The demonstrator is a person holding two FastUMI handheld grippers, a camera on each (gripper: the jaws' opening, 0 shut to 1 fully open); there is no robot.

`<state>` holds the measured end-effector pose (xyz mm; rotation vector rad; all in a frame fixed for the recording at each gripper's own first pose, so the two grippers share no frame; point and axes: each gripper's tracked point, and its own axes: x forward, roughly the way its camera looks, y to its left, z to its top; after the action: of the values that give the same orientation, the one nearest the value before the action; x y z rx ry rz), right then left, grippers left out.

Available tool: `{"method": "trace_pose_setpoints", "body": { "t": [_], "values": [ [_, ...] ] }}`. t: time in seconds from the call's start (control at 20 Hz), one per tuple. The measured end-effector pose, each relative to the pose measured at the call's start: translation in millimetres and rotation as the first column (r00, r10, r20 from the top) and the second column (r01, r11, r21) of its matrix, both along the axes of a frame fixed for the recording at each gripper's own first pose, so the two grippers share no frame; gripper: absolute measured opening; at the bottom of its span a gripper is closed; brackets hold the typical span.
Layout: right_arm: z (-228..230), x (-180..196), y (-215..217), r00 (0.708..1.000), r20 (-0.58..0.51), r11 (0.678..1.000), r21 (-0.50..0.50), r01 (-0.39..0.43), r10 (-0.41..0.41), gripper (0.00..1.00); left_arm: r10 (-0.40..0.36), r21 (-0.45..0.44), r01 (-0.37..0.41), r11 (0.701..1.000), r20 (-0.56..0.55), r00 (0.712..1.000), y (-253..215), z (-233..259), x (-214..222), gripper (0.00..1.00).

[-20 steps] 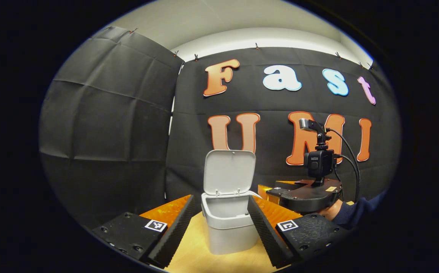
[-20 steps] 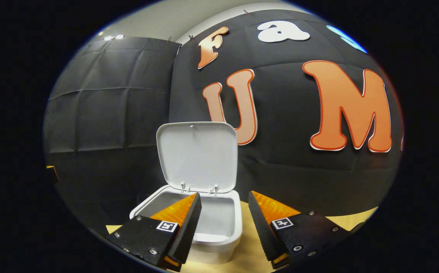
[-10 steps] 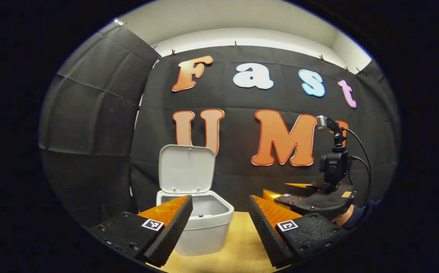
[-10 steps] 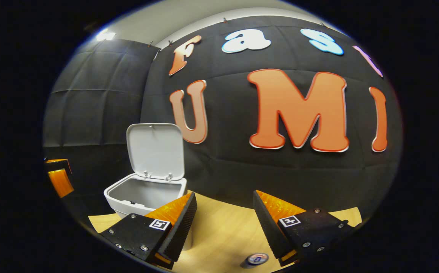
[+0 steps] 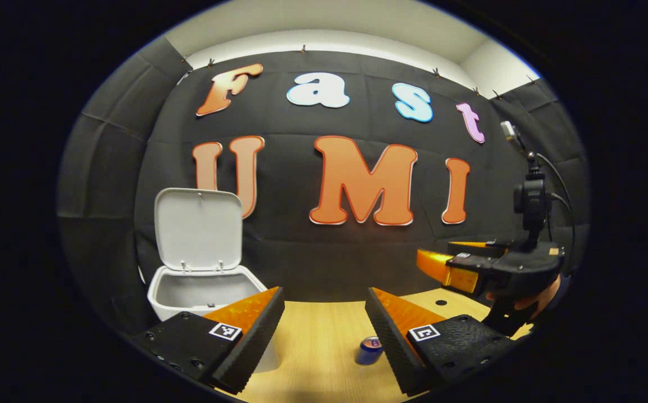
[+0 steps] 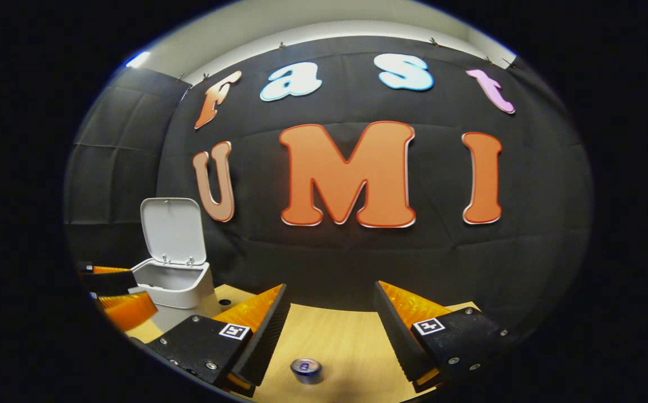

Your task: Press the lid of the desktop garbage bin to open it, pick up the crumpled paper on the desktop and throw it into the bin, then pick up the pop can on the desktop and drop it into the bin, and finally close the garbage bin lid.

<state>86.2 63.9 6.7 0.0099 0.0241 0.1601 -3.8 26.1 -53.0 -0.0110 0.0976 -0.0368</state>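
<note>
Pop can [image 6: 306, 369] now nearer, seemingly below right claw [image 6: 329, 313].

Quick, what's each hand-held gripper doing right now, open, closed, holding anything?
Left hand-held gripper: open, holding nothing.
Right hand-held gripper: open, holding nothing, above the small blue metal pop can.

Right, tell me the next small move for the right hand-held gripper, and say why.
Probably lower the right hand-held gripper toward the can, which stands upright on the table just below and between its open fingers. The bin is off to the left with its lid already up, and no crumpled paper is visible on the table, so the can looks like the next thing to pick up.
</note>
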Motion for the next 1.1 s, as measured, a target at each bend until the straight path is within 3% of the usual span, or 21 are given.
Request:
{"method": "trace_pose_setpoints", "body": {
  "t": [0.3, 0.6, 1.1],
  "values": [
    [-13, -30, -62, 0.991, -0.039, 0.992, 0.004, 0.130, -0.130, 0.90, -0.115, -0.009, 0.115, 0.993, -0.084, 0.990, -51, -56, 29, 0.93],
    [-14, -56, -110, 0.970, -0.050, 0.971, -0.028, 0.237, -0.238, 0.90, -0.158, -0.037, 0.153, 0.987, -0.215, 0.964, -79, -120, 57, 0.95],
    [-26, -84, -137, 0.945, -0.096, 0.949, -0.059, 0.309, -0.313, 0.90, -0.185, -0.038, 0.188, 0.981, -0.438, 0.880, -107, -244, 86, 0.96]
  ]
}}
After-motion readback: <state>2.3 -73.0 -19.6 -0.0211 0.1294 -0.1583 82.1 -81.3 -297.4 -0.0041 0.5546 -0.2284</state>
